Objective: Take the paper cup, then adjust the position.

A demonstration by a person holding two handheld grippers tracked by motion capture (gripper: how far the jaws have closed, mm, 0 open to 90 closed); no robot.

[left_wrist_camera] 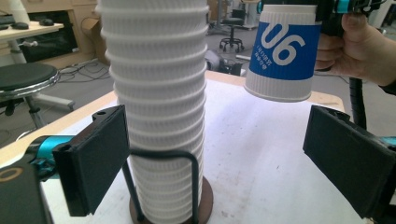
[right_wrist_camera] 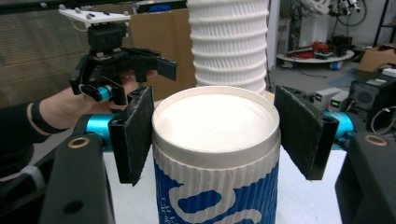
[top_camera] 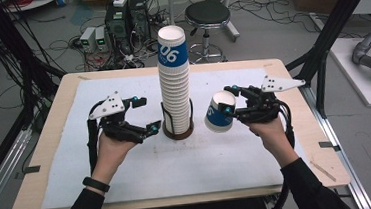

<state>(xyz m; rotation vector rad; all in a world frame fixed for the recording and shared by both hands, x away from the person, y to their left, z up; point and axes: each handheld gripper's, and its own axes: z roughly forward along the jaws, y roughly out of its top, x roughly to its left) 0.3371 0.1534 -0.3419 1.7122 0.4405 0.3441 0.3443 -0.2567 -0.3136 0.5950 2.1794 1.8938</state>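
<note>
Open desk [top_camera: 130,189] lies around the cup stack [top_camera: 174,80]; right tongs [top_camera: 234,109] clamp a blue cup [top_camera: 220,113] beside it, left tongs [top_camera: 146,115] gape empty

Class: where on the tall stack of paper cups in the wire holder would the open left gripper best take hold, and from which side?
Probably the ribbed white wall of the stack of cups above the wire holder, level from the left gripper's side: round, upright, unobstructed there.

From above the table's [top_camera: 55,195] near edge we look forward and down. Our left gripper view faces the stack [left_wrist_camera: 159,93] closely, across the table; our right gripper view looks back at it [right_wrist_camera: 229,42]. All share the stack [top_camera: 174,85].
</note>
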